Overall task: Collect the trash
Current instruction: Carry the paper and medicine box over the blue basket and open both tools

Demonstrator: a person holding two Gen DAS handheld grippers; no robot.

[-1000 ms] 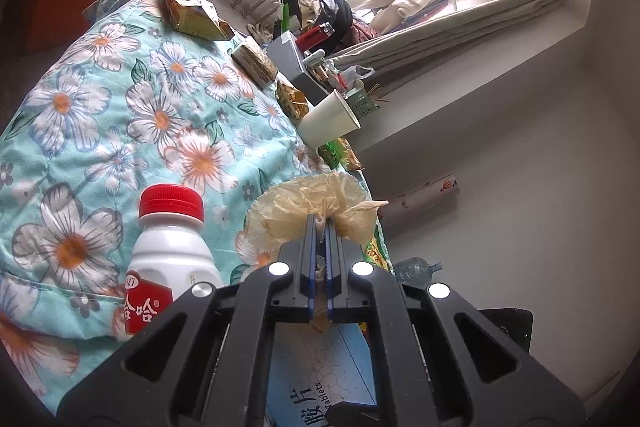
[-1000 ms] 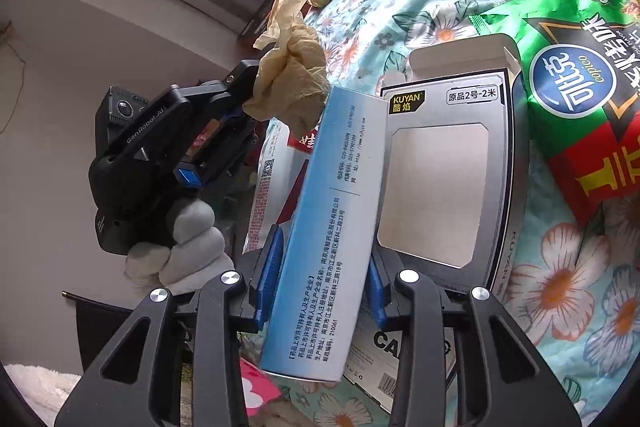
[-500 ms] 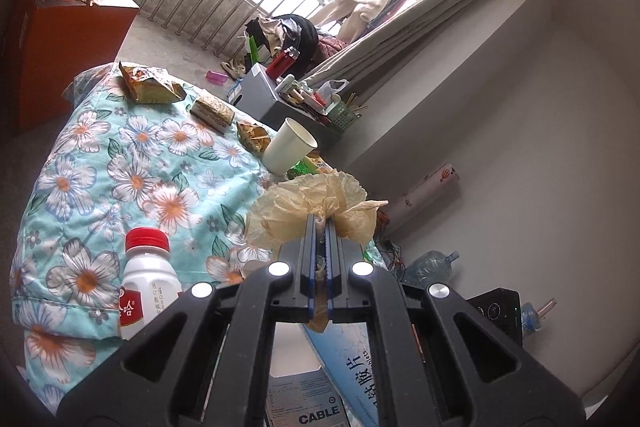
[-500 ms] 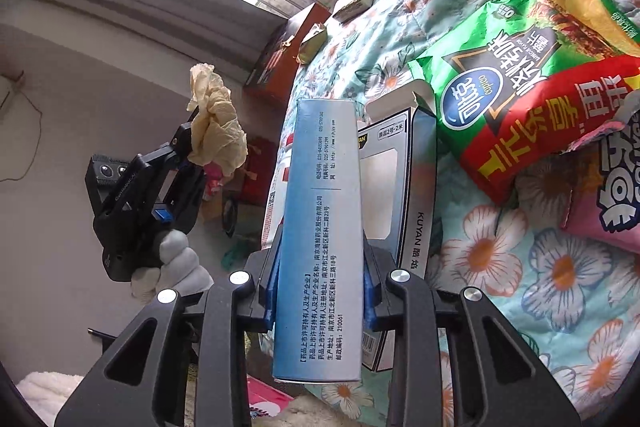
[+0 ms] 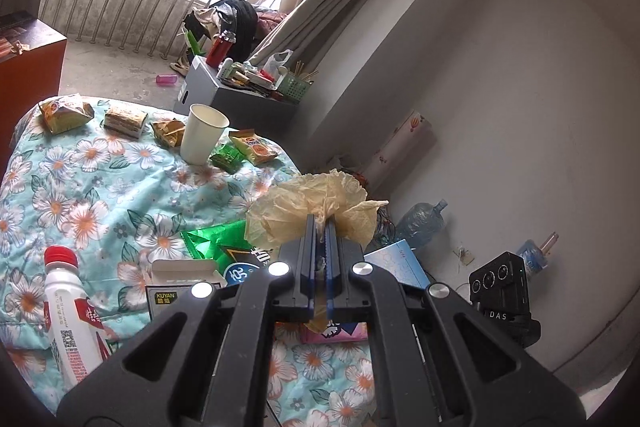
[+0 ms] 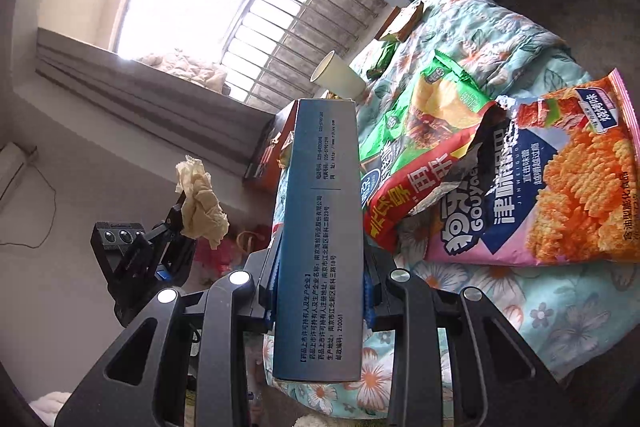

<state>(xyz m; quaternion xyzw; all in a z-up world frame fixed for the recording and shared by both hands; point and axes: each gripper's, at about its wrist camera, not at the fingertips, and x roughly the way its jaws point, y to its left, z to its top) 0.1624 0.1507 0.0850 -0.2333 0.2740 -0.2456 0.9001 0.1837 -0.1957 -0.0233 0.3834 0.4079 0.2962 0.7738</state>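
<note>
Your left gripper [image 5: 318, 223] has its jaws pressed nearly together on a crumpled yellowish paper wad [image 5: 316, 207], which fans out past the tips and hides the quilt right behind it. From the right wrist view the same wad [image 6: 200, 199] sticks up off the tips, clear of the bed. Your right gripper [image 6: 320, 267] is clamped on a long blue medicine box [image 6: 320, 247]; its pads press both side faces, and the box runs down past the jaws so its lower end blocks the middle of that view. In the left view you see only 1 pale corner of that box [image 5: 396, 263].

The flowered quilt [image 5: 100, 195] carries the rest of the trash: a white paper cup [image 5: 202, 139], a white bottle with a red cap [image 5: 66, 307] cut off at the lower left edge, a green chip bag [image 6: 424, 131] and a pink snack bag [image 6: 560, 187]. The grey KUYAN carton [image 5: 176, 291] is half hidden behind your left gripper's frame. The small wrappers near the cup are too small to read. The clutter on the grey box by the curtain [image 5: 240, 79] blurs together.

Compared with 1 second ago, your left camera sits higher and has rolled more level, so far more of the quilt and floor shows and the bottle has shrunk toward the corner. Your right gripper has carried the box off the KUYAN carton and sideways, and the pink bag has come into view
</note>
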